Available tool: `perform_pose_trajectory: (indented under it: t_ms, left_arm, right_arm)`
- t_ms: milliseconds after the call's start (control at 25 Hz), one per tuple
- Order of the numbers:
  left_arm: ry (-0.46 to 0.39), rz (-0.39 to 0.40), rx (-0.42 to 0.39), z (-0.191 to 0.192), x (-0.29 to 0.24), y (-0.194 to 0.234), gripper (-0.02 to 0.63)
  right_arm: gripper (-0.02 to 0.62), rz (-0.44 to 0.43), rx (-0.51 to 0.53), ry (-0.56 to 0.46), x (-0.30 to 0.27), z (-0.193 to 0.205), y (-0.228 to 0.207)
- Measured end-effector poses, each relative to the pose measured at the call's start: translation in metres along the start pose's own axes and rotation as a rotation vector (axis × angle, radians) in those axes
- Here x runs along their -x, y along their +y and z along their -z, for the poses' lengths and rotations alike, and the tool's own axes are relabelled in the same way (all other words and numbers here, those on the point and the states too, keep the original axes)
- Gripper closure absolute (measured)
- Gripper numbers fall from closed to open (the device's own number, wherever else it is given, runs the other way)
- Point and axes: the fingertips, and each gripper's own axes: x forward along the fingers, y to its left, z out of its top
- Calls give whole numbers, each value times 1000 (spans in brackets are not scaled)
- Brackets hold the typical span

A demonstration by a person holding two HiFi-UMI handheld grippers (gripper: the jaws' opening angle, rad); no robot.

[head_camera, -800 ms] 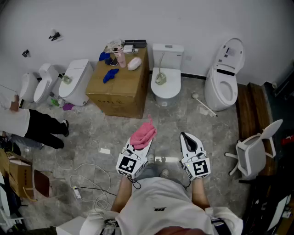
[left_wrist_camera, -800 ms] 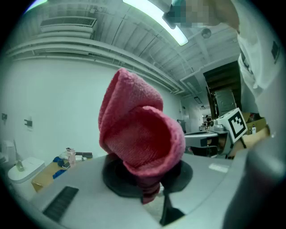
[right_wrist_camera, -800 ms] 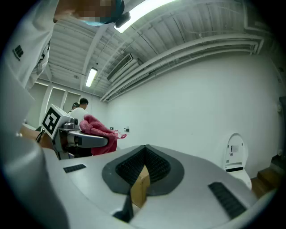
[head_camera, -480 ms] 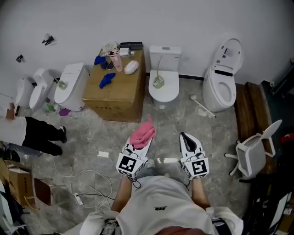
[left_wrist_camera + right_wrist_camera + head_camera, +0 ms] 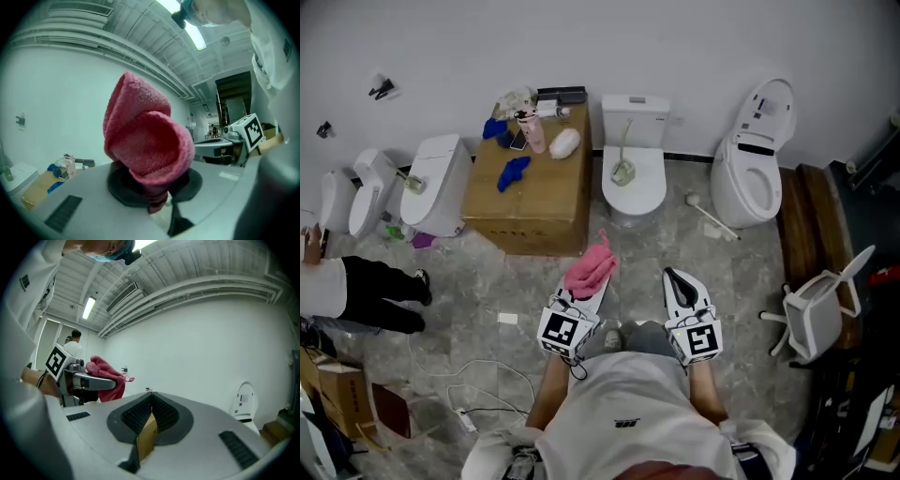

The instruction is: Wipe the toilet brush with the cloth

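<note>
The pink cloth is bunched up and clamped in the fingers of the left gripper, which is held level in front of the person, above the floor. The brush seems to stand in a holder on the shut lid of the middle toilet, against the wall and well apart from the cloth. The right gripper is alongside the left one, its fingers together on nothing.

Grey tiled floor lies between the grippers and that toilet. Just left of it a cardboard box serves as a surface, carrying blue rags, a pink bottle and other small things. To the right is a toilet with its lid up, and a white long-handled tool lies on the floor between the two. More toilets stand further left. A person in black trousers is at the left edge, a white chair is at the right, and cables trail near the feet.

Only the head view shows the brush. The cloth fills most of the left gripper view, with the box low at its left. The right gripper view shows the cloth at its left, the lid-up toilet at its right, a white wall, a ribbed ceiling with strip lights, and another person far back.
</note>
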Motion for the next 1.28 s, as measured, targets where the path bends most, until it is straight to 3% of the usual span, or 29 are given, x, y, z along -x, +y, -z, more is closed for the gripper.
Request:
perform_pose_trajectory:
  t_ms: [520,1280]
  left_arm:
    - [-5,-33,13,-4,-62,65,535]
    - [38,-118,11,-9,-212,155,534]
  right_arm:
    - [598,-12,7,-11,-85,-1,-41]
    - [598,-95,-20,24,-226,14,-164]
